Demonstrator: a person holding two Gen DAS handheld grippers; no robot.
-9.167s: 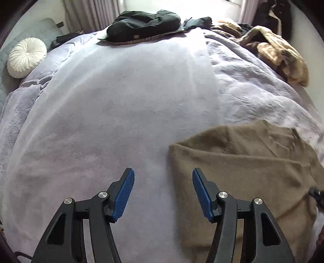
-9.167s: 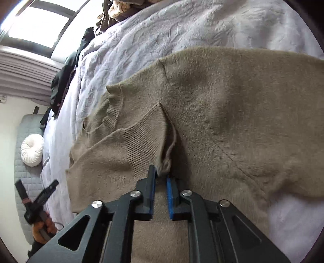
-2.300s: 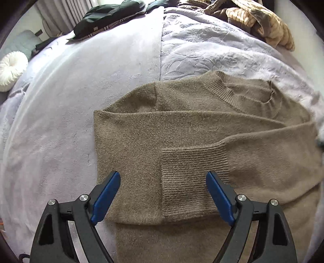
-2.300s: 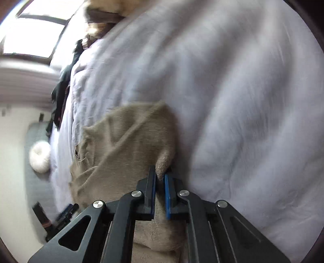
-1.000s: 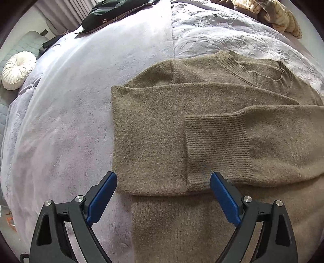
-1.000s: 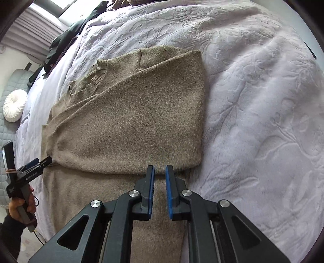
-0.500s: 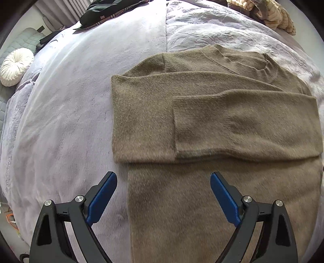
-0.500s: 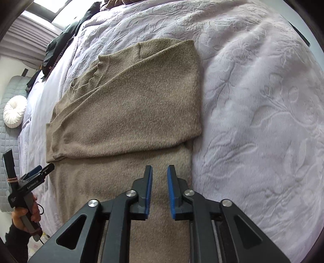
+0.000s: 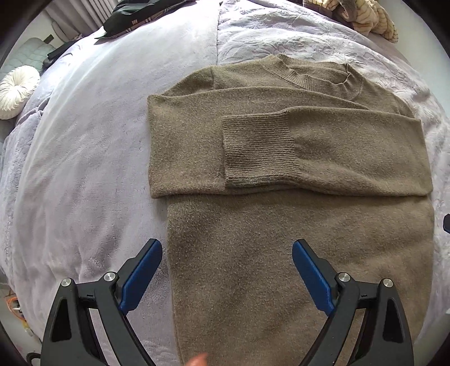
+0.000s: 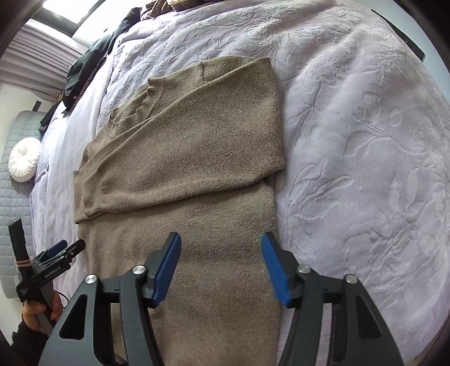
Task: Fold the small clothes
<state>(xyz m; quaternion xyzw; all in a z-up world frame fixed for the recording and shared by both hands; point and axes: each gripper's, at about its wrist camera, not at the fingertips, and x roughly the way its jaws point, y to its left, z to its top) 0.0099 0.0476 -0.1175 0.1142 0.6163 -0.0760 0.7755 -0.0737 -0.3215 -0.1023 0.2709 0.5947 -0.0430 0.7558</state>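
A brown knit sweater (image 9: 281, 253) (image 10: 197, 169) lies flat on the lilac bedspread, both sleeves folded across its chest, the ribbed cuff (image 9: 258, 146) on top. My left gripper (image 9: 227, 263) hangs open above the sweater's lower left part, nothing between its blue pads. My right gripper (image 10: 220, 257) is above the lower right part near the sweater's side edge; its jaws are opening and hold nothing. In the right wrist view the left gripper (image 10: 67, 247) shows at the left edge, held by a hand (image 10: 36, 312).
The lilac bedspread (image 9: 84, 169) (image 10: 365, 169) spreads wide on both sides of the sweater. A white round cushion (image 9: 17, 90) lies at far left. Dark clothes (image 9: 140, 14) and a tan patterned garment (image 9: 371, 17) are heaped at the far end.
My right gripper's jaws have gone from nearly shut to wide apart. Both grippers have drawn back toward the sweater's lower part, so more of its body shows.
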